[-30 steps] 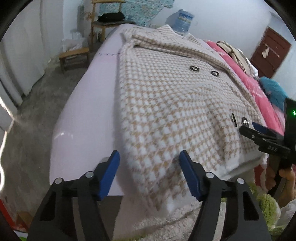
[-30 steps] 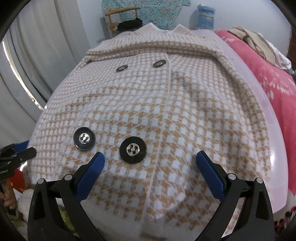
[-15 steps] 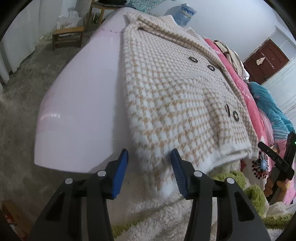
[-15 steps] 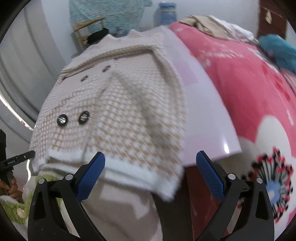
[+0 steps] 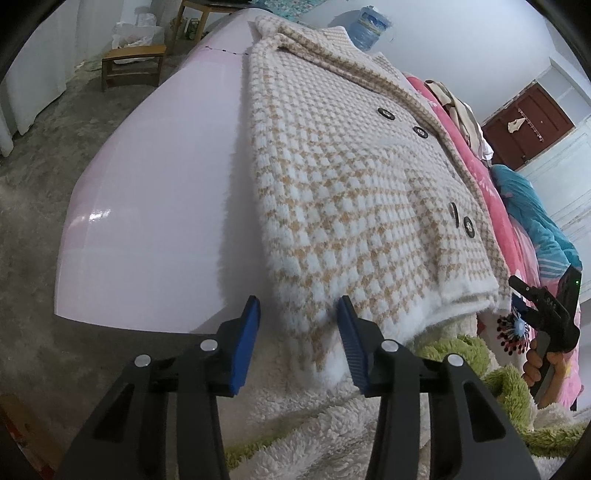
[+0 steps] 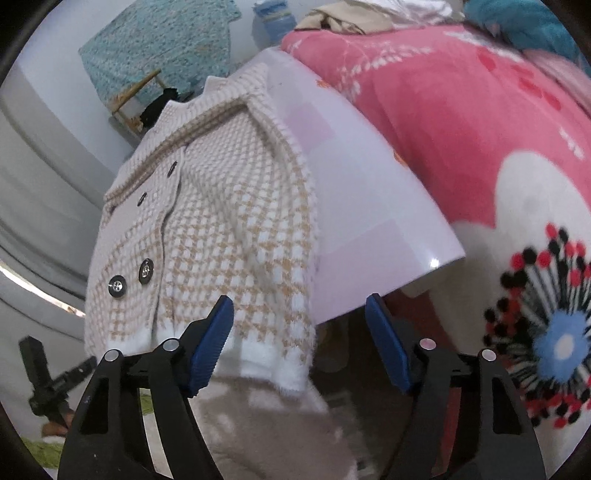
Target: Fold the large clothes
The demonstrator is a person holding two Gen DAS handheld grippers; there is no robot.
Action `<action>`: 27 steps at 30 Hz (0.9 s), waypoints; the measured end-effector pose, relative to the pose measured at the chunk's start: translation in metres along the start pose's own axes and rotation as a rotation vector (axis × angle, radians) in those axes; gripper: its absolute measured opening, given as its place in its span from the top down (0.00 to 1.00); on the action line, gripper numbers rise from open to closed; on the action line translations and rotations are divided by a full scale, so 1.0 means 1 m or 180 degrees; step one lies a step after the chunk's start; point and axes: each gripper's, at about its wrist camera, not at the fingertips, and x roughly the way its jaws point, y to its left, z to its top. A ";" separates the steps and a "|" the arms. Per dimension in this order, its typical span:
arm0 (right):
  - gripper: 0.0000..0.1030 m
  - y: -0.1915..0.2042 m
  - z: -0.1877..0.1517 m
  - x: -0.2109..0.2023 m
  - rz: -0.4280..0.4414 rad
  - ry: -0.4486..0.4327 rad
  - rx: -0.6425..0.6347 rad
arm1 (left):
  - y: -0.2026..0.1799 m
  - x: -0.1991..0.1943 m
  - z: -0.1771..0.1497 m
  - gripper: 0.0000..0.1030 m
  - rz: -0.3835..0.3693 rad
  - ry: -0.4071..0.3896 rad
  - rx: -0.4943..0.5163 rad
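A beige and white houndstooth coat [image 5: 343, 177] with dark buttons lies on a pale pink table [image 5: 155, 177], its white hem hanging over the near edge. My left gripper [image 5: 299, 328] is open, its blue pads either side of the hem's left corner. In the right wrist view the coat [image 6: 221, 229] lies left of centre on the table [image 6: 362, 206]. My right gripper [image 6: 299, 336] is open at the hem's right corner, which hangs between the pads. Each gripper shows in the other's view: the right one [image 5: 543, 314], the left one [image 6: 48, 380].
A pink flowered blanket [image 6: 480, 129] covers a bed right of the table. A wooden stool [image 5: 133, 62] and chair stand at the far left on the grey floor. A water jug [image 5: 369, 29] stands behind the table. Fluffy green and white fabric [image 5: 480, 369] lies below the hem.
Both grippers have pulled back from above the coat and dropped to the hem at the table's near edge. The left jaws have narrowed; the right gripper swung right toward the hem's right corner.
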 end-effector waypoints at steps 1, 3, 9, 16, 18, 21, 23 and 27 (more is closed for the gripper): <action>0.38 -0.002 0.000 0.004 0.0000 0.0043 0.0057 | 0.000 0.001 0.000 0.59 0.0003 0.0008 0.0000; 0.45 -0.006 -0.004 0.009 0.0025 0.0131 0.0158 | 0.000 0.002 0.001 0.59 0.0023 0.0023 0.0005; 0.78 -0.005 -0.015 0.012 0.0051 0.0287 0.0174 | -0.011 0.004 0.000 0.75 0.0165 0.0029 0.0156; 0.95 0.034 -0.021 -0.022 -0.0339 0.0039 -0.0515 | -0.038 -0.020 0.001 0.94 0.0317 -0.0243 0.0535; 0.95 0.042 -0.014 -0.050 -0.0215 -0.0202 -0.0561 | -0.046 -0.052 0.008 0.94 0.0125 -0.0508 0.0531; 0.95 0.056 -0.005 -0.087 -0.0120 -0.0523 -0.0746 | -0.055 -0.084 0.018 0.94 0.0104 -0.0801 0.0631; 0.95 0.051 -0.004 -0.078 -0.0142 -0.0440 -0.0733 | -0.054 -0.077 0.021 0.94 0.0248 -0.0771 0.0688; 0.95 0.034 0.002 -0.052 0.0035 -0.0177 -0.0365 | -0.042 -0.059 0.023 0.94 0.0148 -0.0515 0.0462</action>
